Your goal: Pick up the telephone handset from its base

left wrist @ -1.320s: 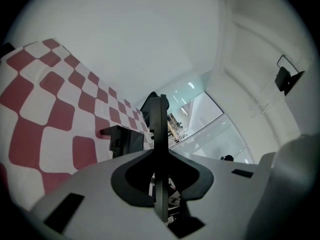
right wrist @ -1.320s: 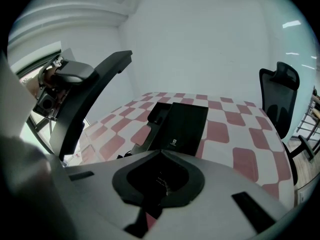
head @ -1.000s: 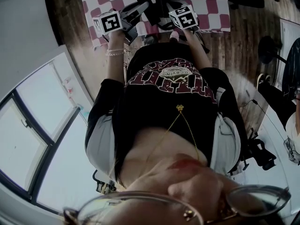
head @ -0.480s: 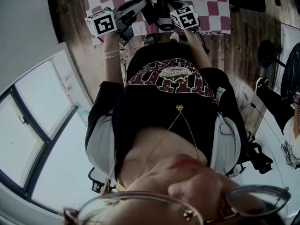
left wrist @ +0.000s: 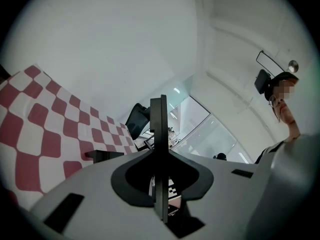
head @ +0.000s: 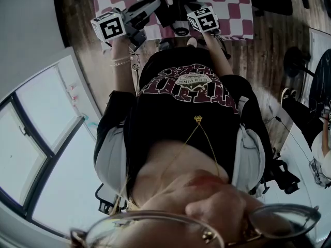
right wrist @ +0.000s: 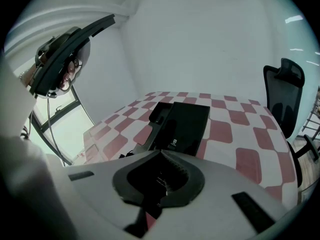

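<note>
Pinches the dark handset (left wrist: 159, 129) upright in the left tongs (left wrist: 160, 194), mid-frame, with the right tongs (right wrist: 161, 181) too shadowed to judge.

**Left arm.** The bare left forearm (head: 122, 74) is extended straight ahead of the torso, with the wrist unbent. The left gripper (head: 140, 14) is carried roughly level. Its nose angles inward toward the right gripper (head: 180, 26). The left marker cube (head: 108, 27) sits at its outer rear, above the hand. The jaws are clamped on the handset (left wrist: 160, 134), a thin dark slab standing edge-on between them and running out ahead of the gripper.

**Right arm.** The bare right forearm (head: 220, 56) is also extended forward. The right gripper is pitched forward and down, with the right marker cube (head: 202, 18) at its rear. Nothing stands between its jaws. The dark ribbed throat does not show whether the pads meet.

The two grippers are near each other and apart.
</note>
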